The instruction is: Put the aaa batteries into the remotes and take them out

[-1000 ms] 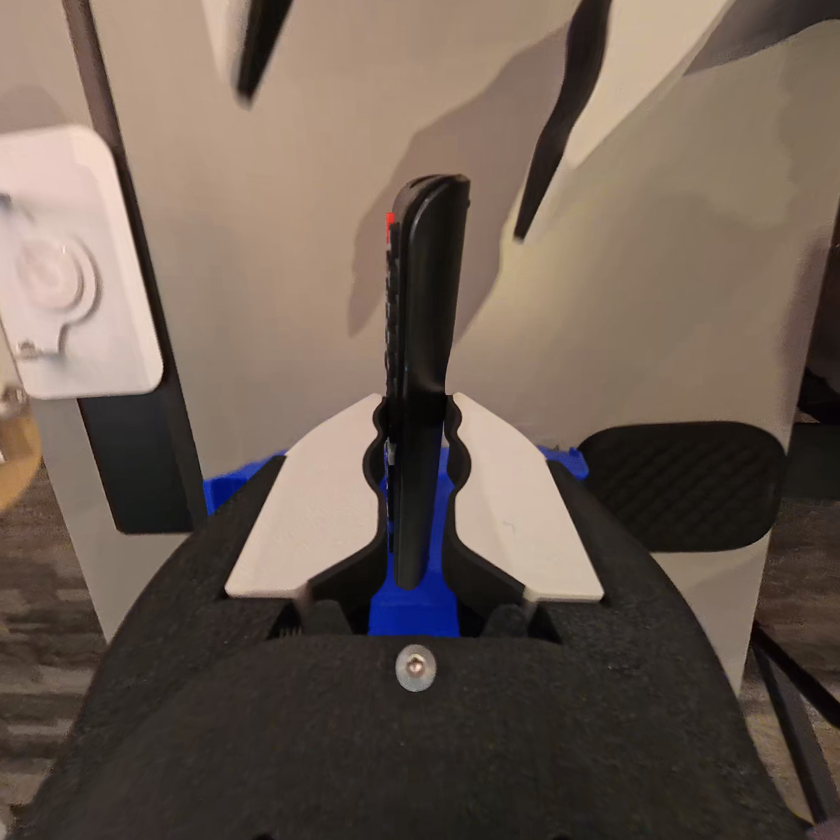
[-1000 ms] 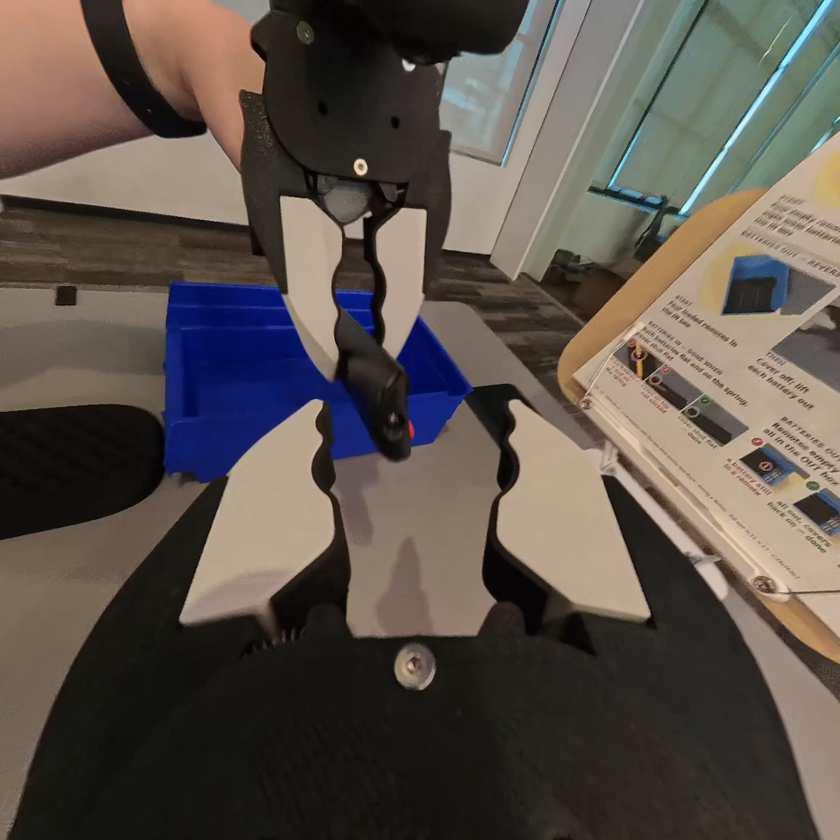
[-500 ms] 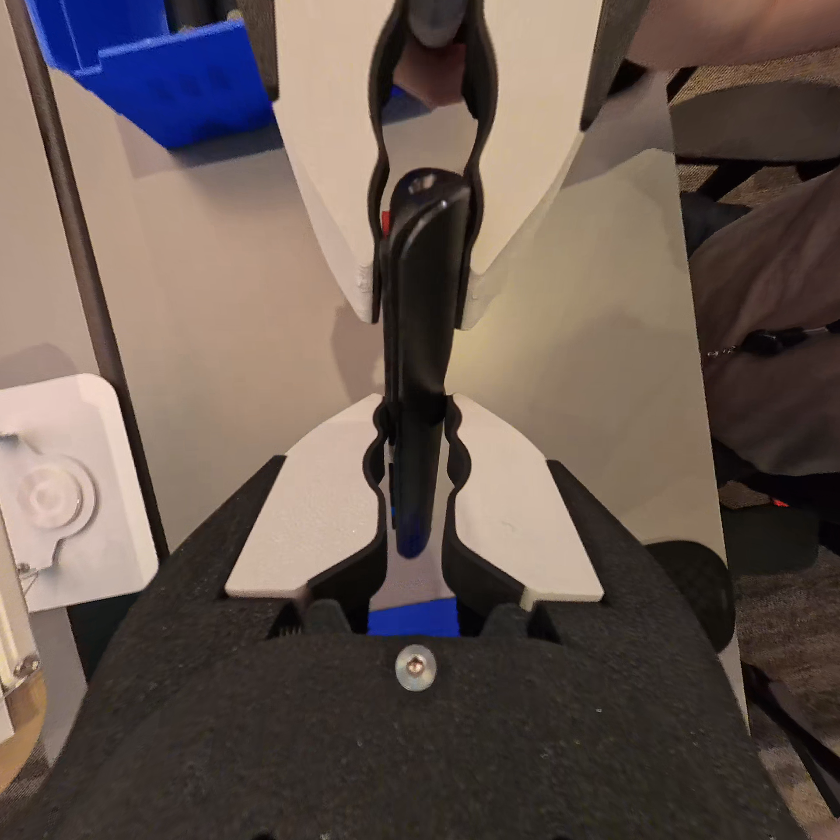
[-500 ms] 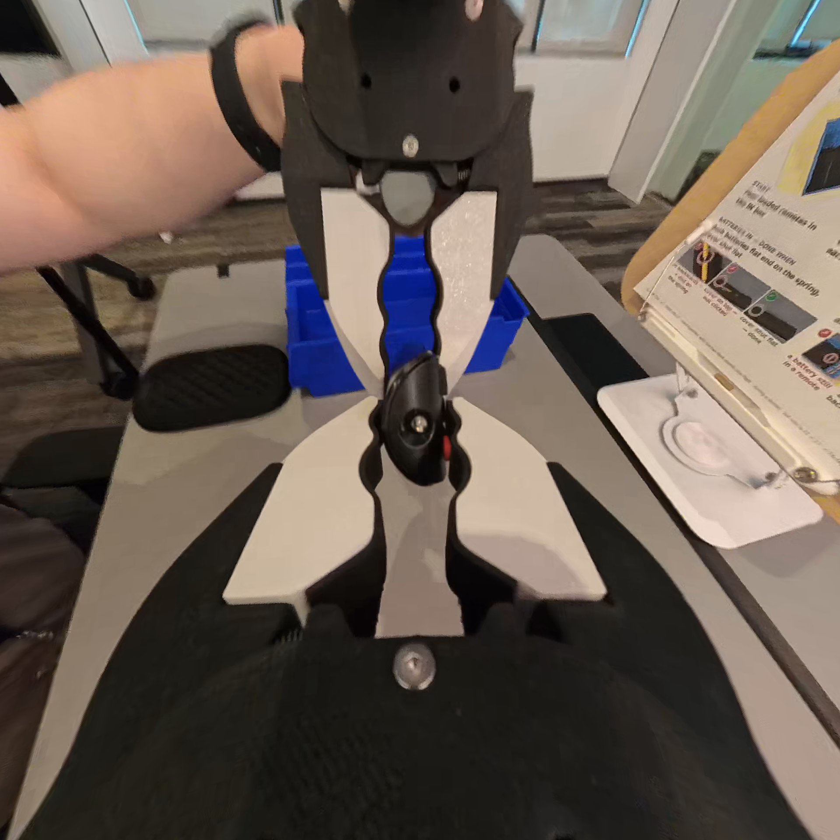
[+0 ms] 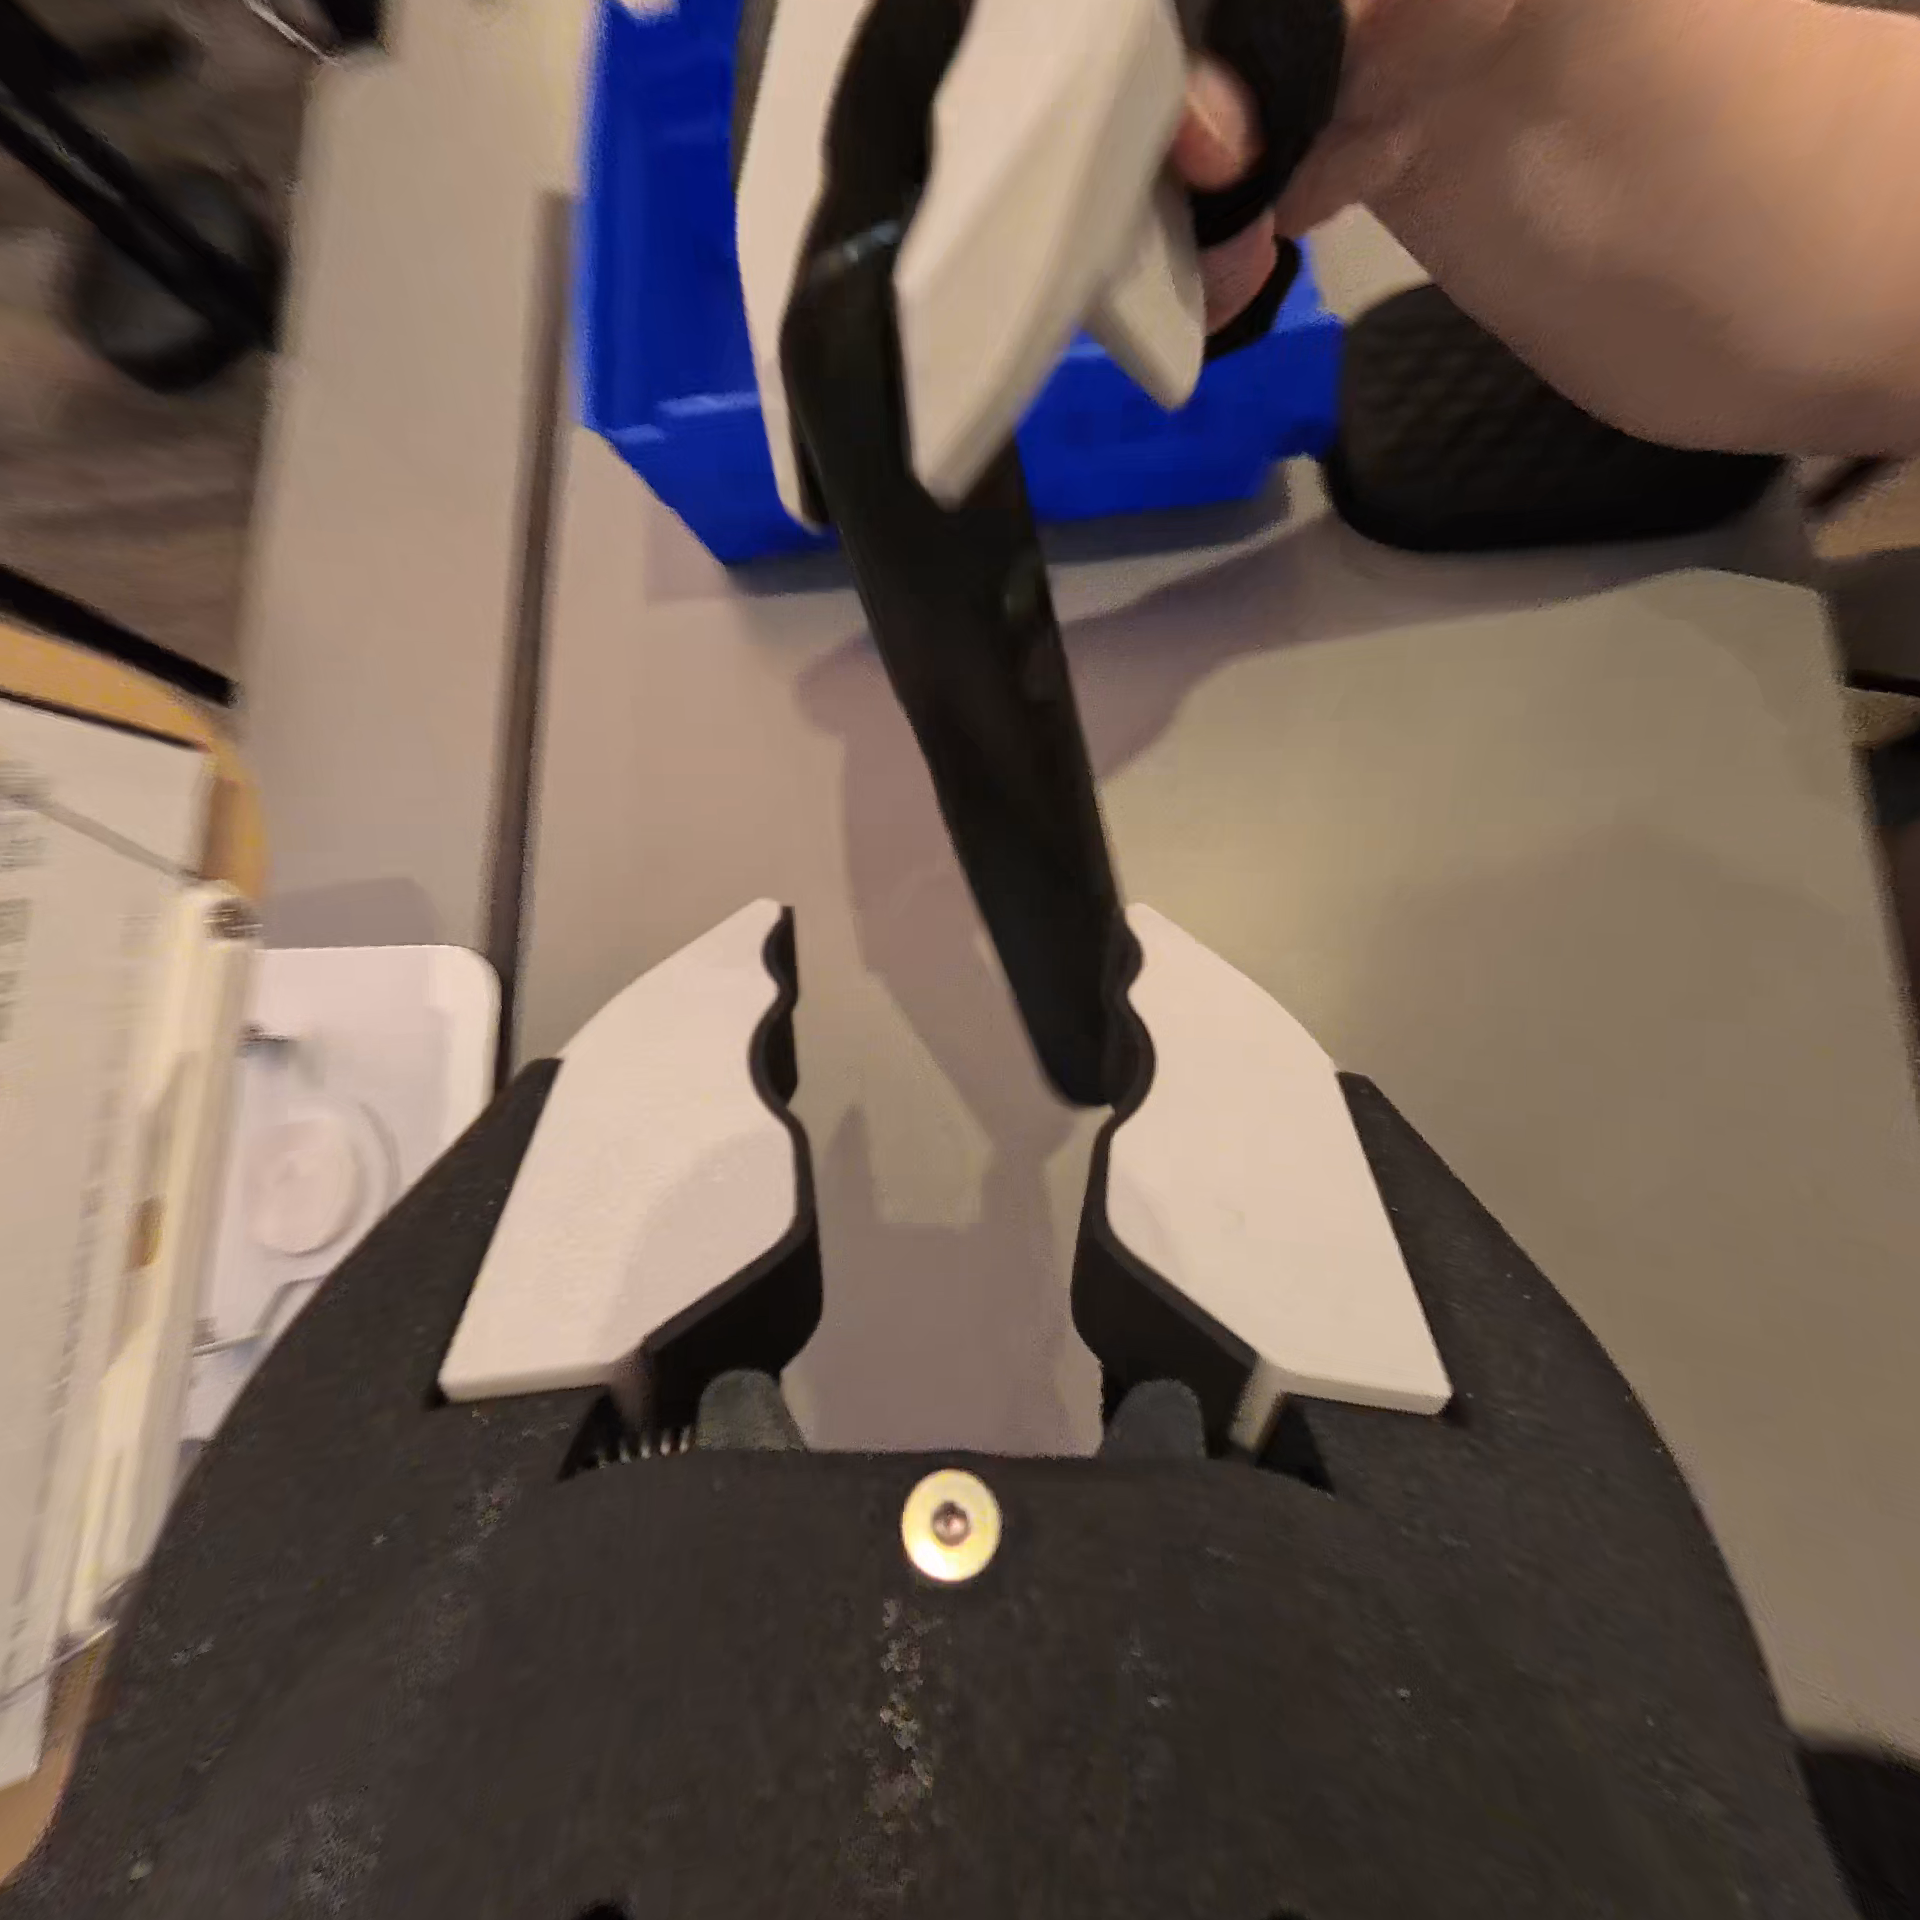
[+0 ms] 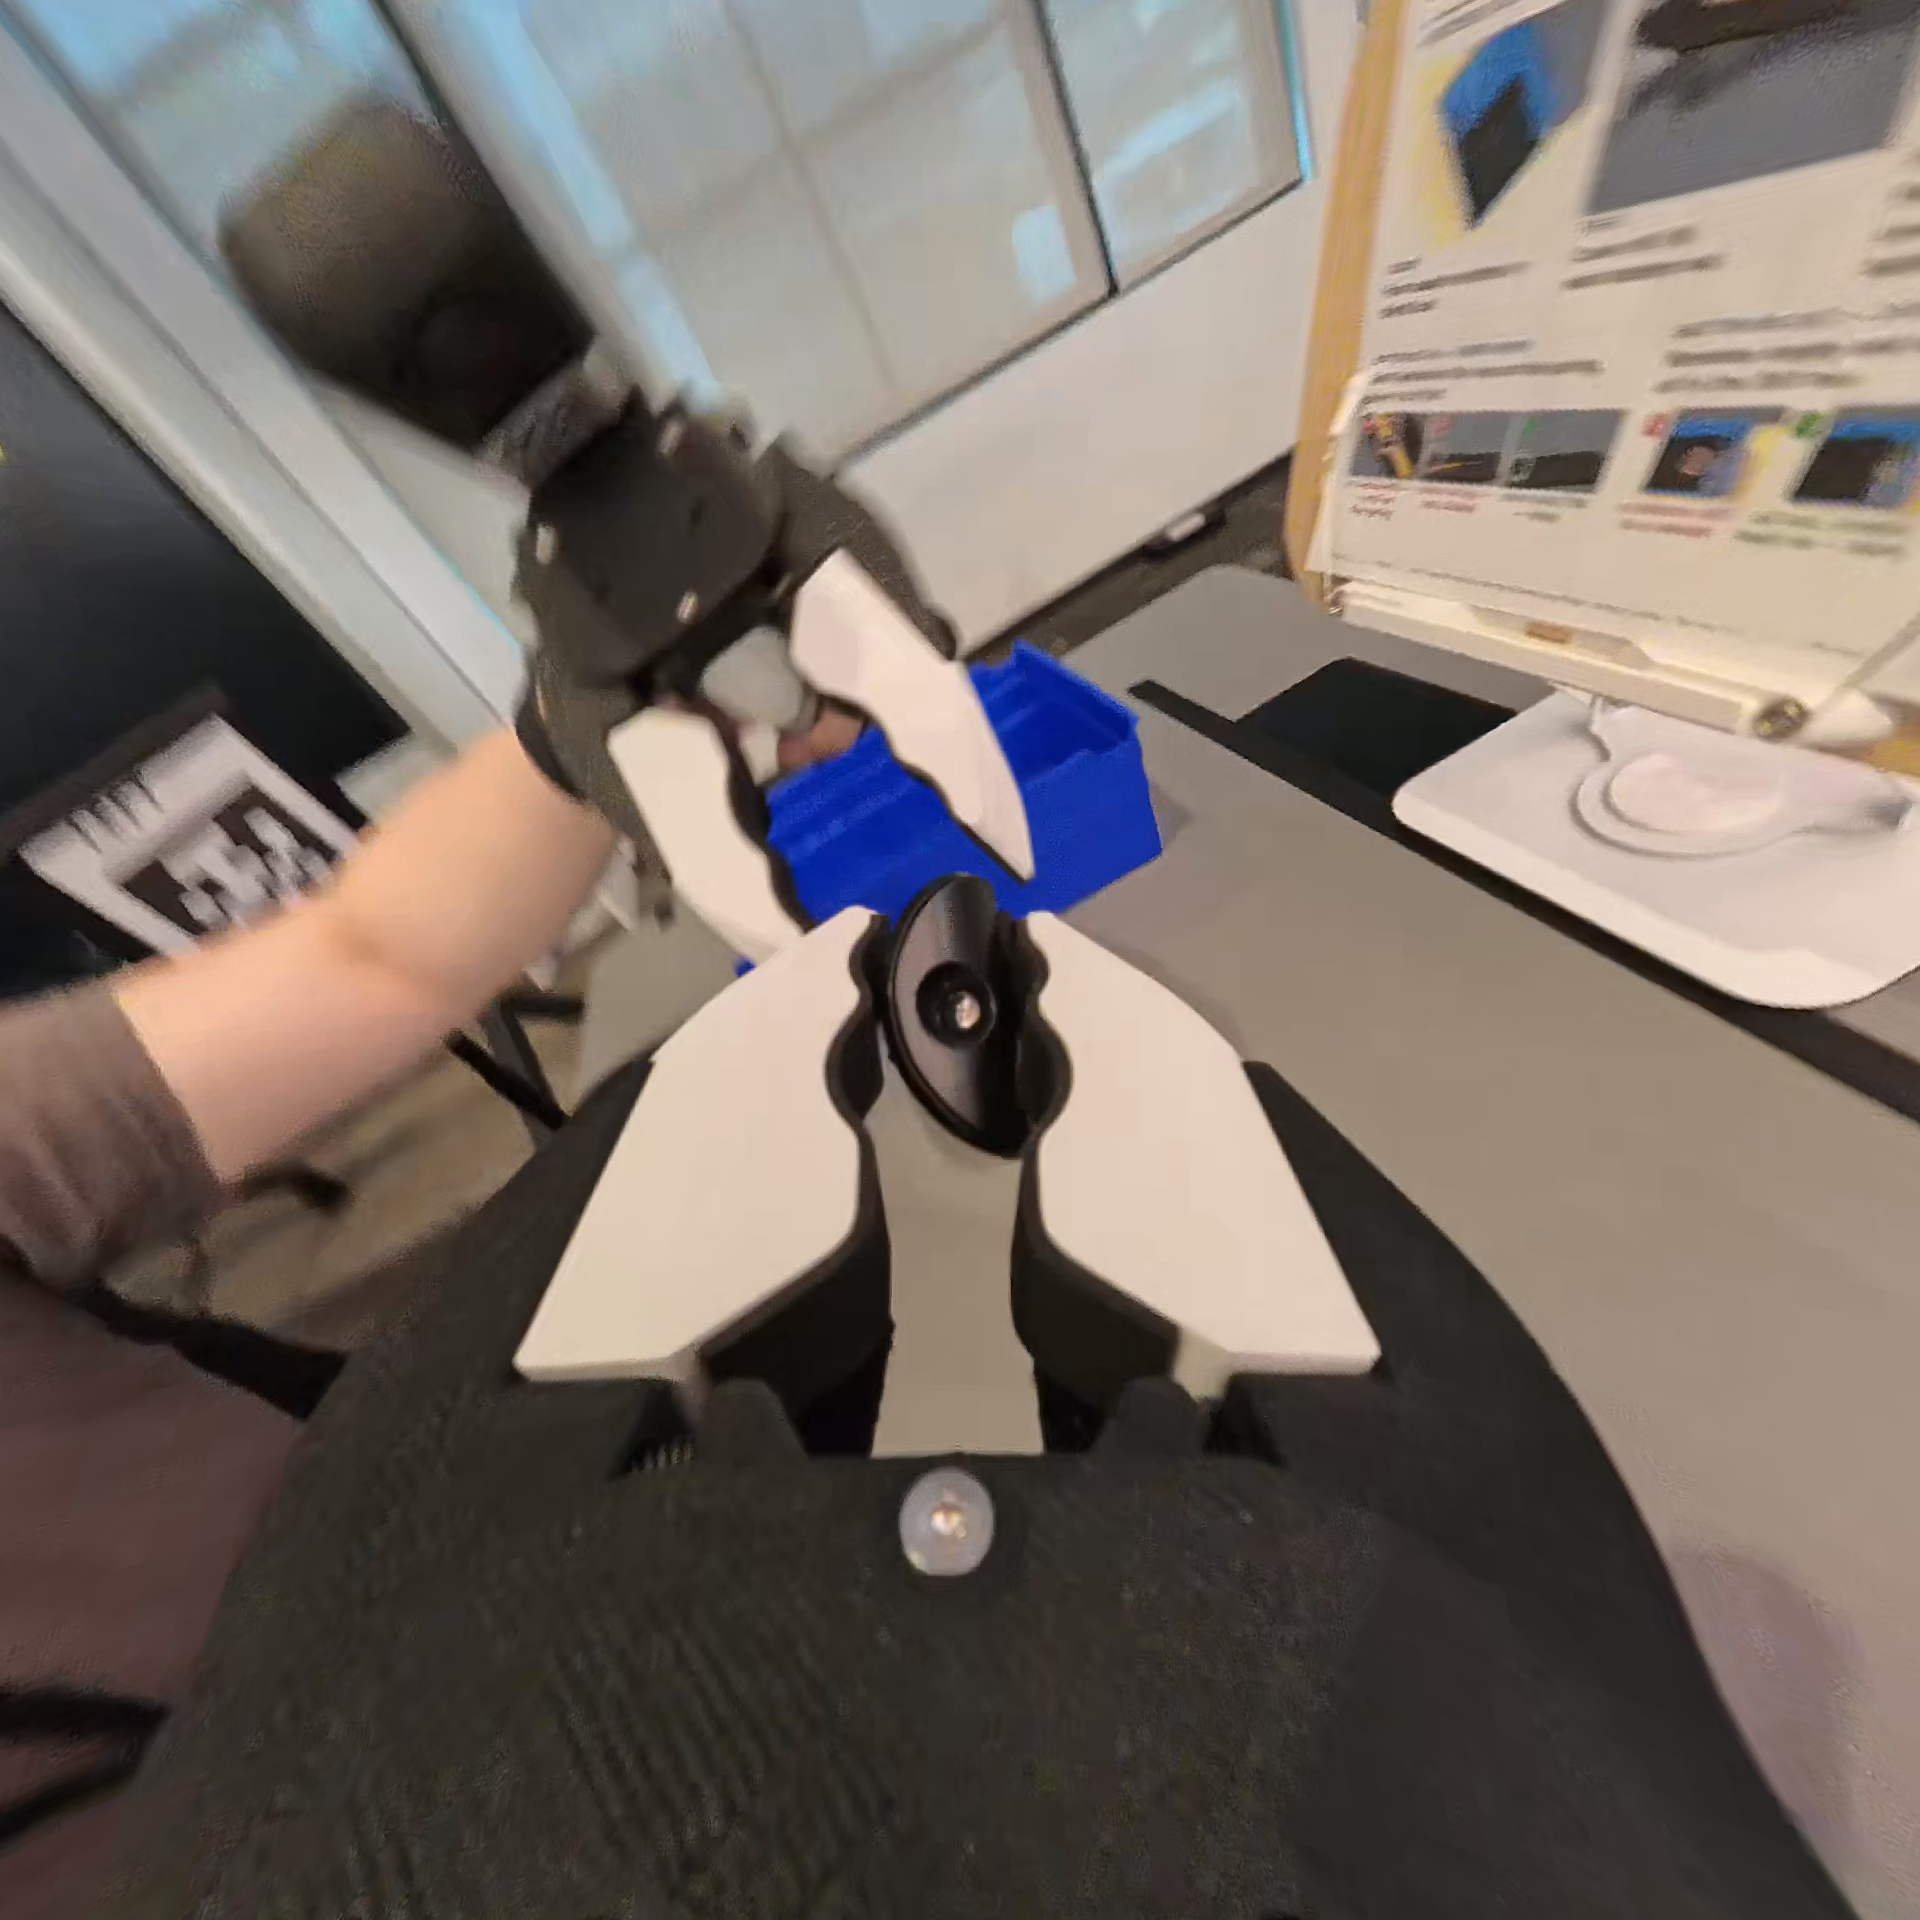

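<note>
Between the white fingers of the right gripper (image 6: 948,961), a black remote (image 6: 954,1023), clamped near its top end and seen end-on in the right wrist view, with a small screw on the facing end. Held above the grey table (image 6: 1403,1039), clear of the surface. From the left wrist view, the same remote (image 5: 982,717) seen lengthwise: upper end pinched in the right gripper (image 5: 883,457), lower end down inside the gap of the left gripper (image 5: 956,920), against the inner edge of the finger on the view's right (touching or only overlapping, cannot tell through the blur). Left gripper spread wide, closed on nothing, a broad gap beside the remote on the other side.

Only in the left wrist view: the remote's full length, tilted, and the hand (image 5: 1558,208) around the right gripper's handle. Blue bin (image 5: 675,312) behind on the table, a black padded rest (image 5: 1507,436) beside it, a white stand base (image 5: 343,1122) at the left edge.

Only in the right wrist view: the left gripper (image 6: 894,894) from outside, fingers parted, tips just behind the remote, with a bare forearm (image 6: 343,997) leading to it. Also an instruction sheet (image 6: 1621,312) propped on a wooden board on the white stand base (image 6: 1662,831), and glass panels beyond. Blue bin (image 6: 1039,790) behind the grippers. No batteries visible in either view.
</note>
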A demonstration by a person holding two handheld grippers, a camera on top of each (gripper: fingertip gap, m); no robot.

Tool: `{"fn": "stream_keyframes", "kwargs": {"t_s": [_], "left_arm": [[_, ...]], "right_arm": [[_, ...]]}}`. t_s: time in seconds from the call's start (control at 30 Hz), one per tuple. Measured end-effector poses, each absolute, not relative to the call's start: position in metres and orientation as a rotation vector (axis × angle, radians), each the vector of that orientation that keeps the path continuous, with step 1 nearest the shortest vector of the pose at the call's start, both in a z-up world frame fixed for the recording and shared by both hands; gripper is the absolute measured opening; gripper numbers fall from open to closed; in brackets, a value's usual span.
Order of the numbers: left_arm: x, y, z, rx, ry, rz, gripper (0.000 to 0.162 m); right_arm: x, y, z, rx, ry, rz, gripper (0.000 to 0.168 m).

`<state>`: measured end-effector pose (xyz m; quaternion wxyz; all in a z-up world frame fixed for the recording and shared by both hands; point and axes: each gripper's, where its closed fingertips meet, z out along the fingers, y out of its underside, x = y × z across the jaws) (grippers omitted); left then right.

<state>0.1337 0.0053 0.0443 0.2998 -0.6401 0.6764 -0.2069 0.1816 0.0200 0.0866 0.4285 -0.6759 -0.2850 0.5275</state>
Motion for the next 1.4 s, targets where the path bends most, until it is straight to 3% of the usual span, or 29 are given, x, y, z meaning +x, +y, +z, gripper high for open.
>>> {"fn": "stream_keyframes", "kwargs": {"t_s": [0.1, 0.23, 0.37, 0.57, 0.83, 1.17, 1.4], "left_arm": [[0.119, 0.016, 0.051, -1.508, 1.560, -0.369, 0.068], [0.117, -0.002, 0.039, -1.324, 1.310, -0.359, 0.057], [0.105, -0.006, 0.011, -1.364, 1.241, -0.242, 0.081], [0.102, 0.011, -0.008, -1.471, 1.073, -0.276, 0.092], [0.104, 0.021, 0.041, -1.257, 0.878, -0.307, 0.059], [0.095, 0.010, 0.031, -1.365, 0.957, -0.464, 0.058], [0.086, -0.002, 0.033, -1.424, 0.848, -0.756, 0.058]], "right_arm": [[0.198, 0.037, 0.091, -1.643, -0.515, 1.507, 0.021], [0.192, 0.051, 0.081, -1.690, -0.460, 1.553, 0.021], [0.184, 0.067, 0.077, -1.796, -0.442, 1.498, 0.021], [0.183, 0.084, 0.098, -1.770, -0.296, 1.609, 0.021], [0.166, 0.075, 0.099, -1.688, -0.171, 1.822, 0.022], [0.161, 0.065, 0.066, -1.793, -0.131, 1.853, 0.024], [0.151, 0.048, 0.054, -1.870, -0.243, 1.854, 0.042]]}}
